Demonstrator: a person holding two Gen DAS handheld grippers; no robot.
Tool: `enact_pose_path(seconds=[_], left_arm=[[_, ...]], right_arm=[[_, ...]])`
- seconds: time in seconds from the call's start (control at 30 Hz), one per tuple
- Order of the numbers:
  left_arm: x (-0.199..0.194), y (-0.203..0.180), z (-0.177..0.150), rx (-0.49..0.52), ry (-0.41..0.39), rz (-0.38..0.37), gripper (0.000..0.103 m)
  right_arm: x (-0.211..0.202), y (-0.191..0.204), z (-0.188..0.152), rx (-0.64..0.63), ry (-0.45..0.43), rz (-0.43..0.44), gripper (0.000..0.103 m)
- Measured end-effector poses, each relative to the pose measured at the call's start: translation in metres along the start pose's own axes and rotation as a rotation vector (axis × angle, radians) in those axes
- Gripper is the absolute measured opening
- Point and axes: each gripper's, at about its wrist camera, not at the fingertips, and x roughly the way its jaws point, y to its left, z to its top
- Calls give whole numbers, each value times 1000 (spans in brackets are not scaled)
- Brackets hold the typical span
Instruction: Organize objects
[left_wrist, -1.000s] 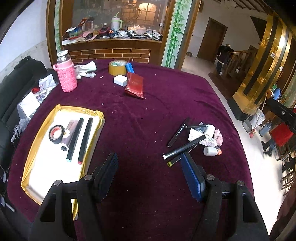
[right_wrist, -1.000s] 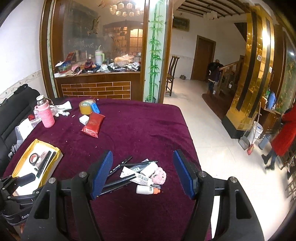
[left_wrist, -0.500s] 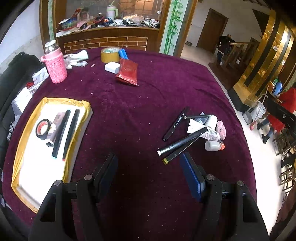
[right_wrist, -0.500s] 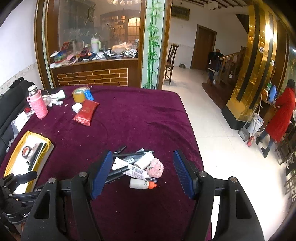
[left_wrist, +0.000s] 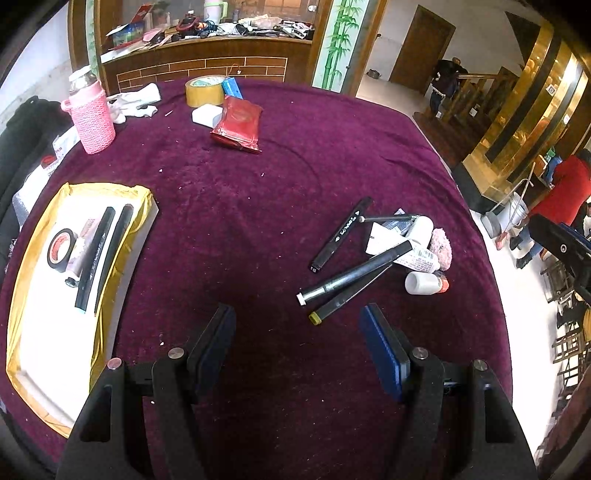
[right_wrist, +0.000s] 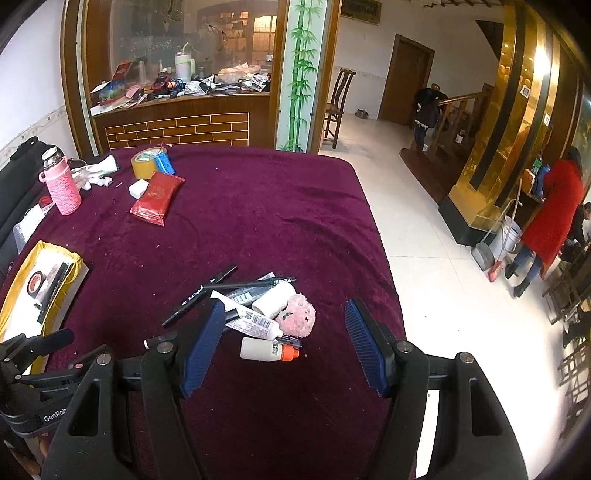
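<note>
A pile of small items lies on the purple tablecloth: black markers (left_wrist: 354, 275), a separate black pen (left_wrist: 340, 234), a white tube (right_wrist: 251, 321), a pink pompom (right_wrist: 297, 319) and a small white bottle with an orange cap (right_wrist: 267, 349). A yellow-lined tray (left_wrist: 48, 343) at the left holds a red tape roll (left_wrist: 61, 249) and two black markers (left_wrist: 105, 251). My left gripper (left_wrist: 299, 332) is open and empty, just short of the markers. My right gripper (right_wrist: 284, 339) is open and empty, above the white bottle.
At the far side of the table stand a pink bottle (left_wrist: 92, 114), a yellow tape roll (left_wrist: 205, 90), a white box (left_wrist: 207, 115), a red packet (left_wrist: 238, 123) and white gloves (left_wrist: 135, 103). The table's right edge (right_wrist: 384, 258) drops to a tiled floor. The left gripper's body (right_wrist: 33, 373) shows at lower left.
Both grippers have moved forward and down toward the pile of items, which now sits closer to the fingers. Both stay open. Nothing on the table has moved.
</note>
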Motion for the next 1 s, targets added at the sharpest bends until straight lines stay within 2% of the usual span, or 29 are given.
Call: enact_pose_path(seconds=[0.5,0.63,0.73,0.83,0.93,1.0], left_arm=[[20,-10,9,27,21,-1,64],[32,-7,21,87,13,36,64],[43,-1,32,118,0,64,64],[57,3,40,149,11,57,64],[73,-4,41,205,29,6,64],[87,-15,42,264,43,1,64]], right_arm=[[19,-9,-4,7,38,6,67],[28,-16,-6,22,66,25,67],[44,-35,-13,81,119,34,67],[63,-59,-24,164,187,37,67],[68,-72,-33,206,212,33,67],[69,-77,-38,218,220,34,67]])
